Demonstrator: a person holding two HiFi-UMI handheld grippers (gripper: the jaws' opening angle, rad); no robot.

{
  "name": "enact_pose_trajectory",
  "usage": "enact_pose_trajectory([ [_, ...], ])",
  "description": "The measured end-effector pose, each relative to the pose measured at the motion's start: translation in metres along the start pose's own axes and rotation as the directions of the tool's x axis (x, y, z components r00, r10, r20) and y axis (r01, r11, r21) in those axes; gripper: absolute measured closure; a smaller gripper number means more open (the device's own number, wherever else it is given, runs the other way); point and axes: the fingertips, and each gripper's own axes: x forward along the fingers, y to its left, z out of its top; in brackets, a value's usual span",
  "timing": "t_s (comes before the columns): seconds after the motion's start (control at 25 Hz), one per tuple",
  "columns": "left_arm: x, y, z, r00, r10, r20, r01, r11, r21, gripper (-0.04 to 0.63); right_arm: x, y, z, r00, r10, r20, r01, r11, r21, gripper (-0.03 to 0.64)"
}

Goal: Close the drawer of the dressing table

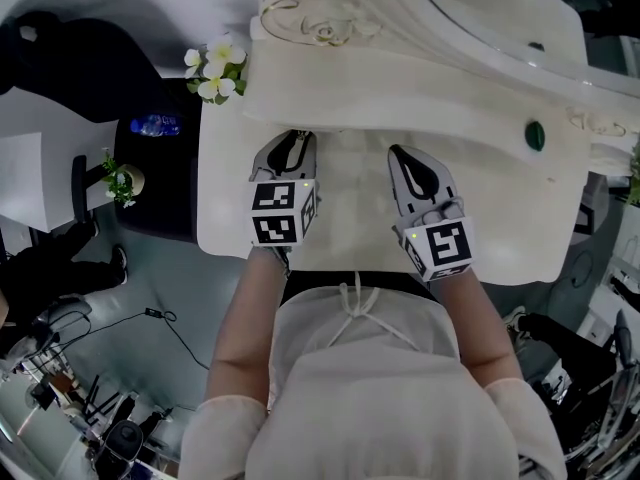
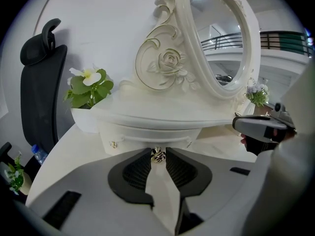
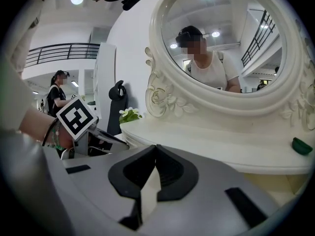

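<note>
Under the shelf's front edge, the left gripper (image 1: 296,140) pinches the drawer knob (image 2: 157,155) dead ahead, so the push runs straight inward; the right gripper (image 3: 156,147) alongside is closed and empty.

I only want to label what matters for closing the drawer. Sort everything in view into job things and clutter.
For the job:
drawer
knob
left gripper, closed on the knob

Just lying about:
flowers
small green thing
water bottle
black chair
mirror
</note>
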Motion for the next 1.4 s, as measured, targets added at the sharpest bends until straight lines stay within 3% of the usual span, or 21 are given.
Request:
enact_pose_trajectory([
  [0.6, 0.012, 0.004, 0.01, 0.998, -0.049, 0.049, 0.049, 0.999, -0.006, 0.488, 0.003, 0.002, 0.001, 0.999, -0.033, -0.016, 0.032, 0.999, -0.02, 0.611],
  [0.76, 0.011, -0.003, 0.008, 0.996, -0.078, 0.038, 0.076, 0.996, 0.052, 0.475, 0.0, 0.005, 0.002, 0.999, -0.037, -0.019, 0.037, 0.999, -0.024, 0.611],
  [0.88, 0.007, -0.01, 0.008, 0.993, -0.112, 0.044, 0.109, 0.993, 0.053, 0.388, -0.003, 0.005, 0.006, 0.999, -0.044, -0.013, 0.043, 0.999, -0.026, 0.611],
  [0.96, -0.001, -0.014, 0.012, 0.991, -0.119, 0.061, 0.115, 0.991, 0.064, 0.371, -0.007, 0.005, 0.008, 0.999, -0.048, -0.007, 0.048, 0.999, -0.025, 0.611],
  [1.12, -0.026, -0.024, 0.026, 0.988, -0.119, 0.096, 0.103, 0.983, 0.151, 0.367, -0.021, 0.004, 0.015, 0.998, -0.056, 0.012, 0.057, 0.998, -0.025, 0.611],
  [1.4, -0.079, -0.049, 0.064, 0.965, -0.139, 0.222, 0.093, 0.974, 0.206, 0.367, -0.058, 0.001, 0.028, 0.994, -0.087, 0.06, 0.088, 0.996, -0.022, 0.611],
])
